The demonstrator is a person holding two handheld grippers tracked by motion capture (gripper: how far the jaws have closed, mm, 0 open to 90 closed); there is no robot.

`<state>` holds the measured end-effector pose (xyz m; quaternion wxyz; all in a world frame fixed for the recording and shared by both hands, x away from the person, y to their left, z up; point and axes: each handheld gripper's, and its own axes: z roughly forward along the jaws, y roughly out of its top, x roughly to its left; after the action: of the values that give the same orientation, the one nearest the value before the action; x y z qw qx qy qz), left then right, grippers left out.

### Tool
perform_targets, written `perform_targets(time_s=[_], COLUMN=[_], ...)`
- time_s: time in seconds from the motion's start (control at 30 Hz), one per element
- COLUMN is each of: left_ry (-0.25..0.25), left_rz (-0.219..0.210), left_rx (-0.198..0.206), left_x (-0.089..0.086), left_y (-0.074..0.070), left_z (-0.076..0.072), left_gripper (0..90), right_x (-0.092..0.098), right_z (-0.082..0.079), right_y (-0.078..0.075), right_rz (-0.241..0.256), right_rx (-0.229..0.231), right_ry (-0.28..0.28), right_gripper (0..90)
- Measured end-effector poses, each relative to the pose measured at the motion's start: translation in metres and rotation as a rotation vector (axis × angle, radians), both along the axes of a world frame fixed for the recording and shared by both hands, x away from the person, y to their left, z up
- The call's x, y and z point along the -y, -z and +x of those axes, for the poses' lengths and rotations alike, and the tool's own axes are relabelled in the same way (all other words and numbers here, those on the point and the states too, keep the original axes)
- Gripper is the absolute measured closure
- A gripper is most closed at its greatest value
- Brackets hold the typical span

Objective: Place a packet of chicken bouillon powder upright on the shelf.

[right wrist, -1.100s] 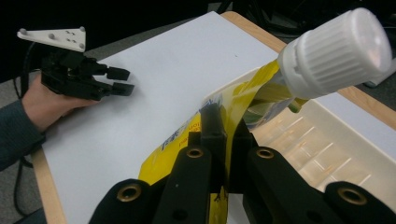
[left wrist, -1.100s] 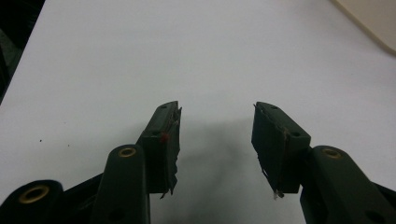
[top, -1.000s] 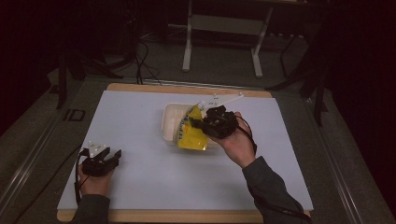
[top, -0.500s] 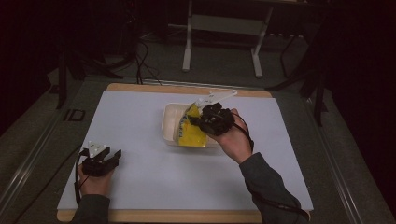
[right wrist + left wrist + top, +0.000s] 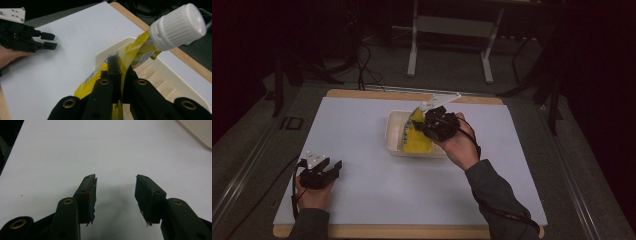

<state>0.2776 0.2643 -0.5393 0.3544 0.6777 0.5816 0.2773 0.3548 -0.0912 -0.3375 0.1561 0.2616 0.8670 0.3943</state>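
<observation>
The right gripper (image 5: 120, 75), fingers clamped on the yellow pouch (image 5: 417, 140) over the tray (image 5: 394, 131), seems mid-lift, needing clearance next, while the left gripper (image 5: 115, 195) rests, fingers apart, on the desk (image 5: 362, 125).

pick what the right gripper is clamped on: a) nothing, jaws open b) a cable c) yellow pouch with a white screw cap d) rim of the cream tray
c: in the right gripper view, the right gripper has its jaws pinched on the yellow pouch just below its white cap, over the cream tray.
</observation>
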Motion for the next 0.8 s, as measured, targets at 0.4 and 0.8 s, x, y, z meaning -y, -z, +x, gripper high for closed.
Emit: perform_targets(time_s=[0.4,0.8], left_ry=[0.000,0.000], left_rz=[0.002,0.002], left_rx=[0.001,-0.001], left_x=[0.000,0.000], left_y=[0.000,0.000], left_z=[0.000,0.000], left_gripper=[51.1,51.1], right_x=[-0.004,-0.013], right_z=[0.009,0.014], right_y=[0.005,0.006], right_rz=[-0.017,-0.019], right_rx=[-0.015,-0.058], right_ry=[0.001,-0.002], right_gripper=[90.0,90.0])
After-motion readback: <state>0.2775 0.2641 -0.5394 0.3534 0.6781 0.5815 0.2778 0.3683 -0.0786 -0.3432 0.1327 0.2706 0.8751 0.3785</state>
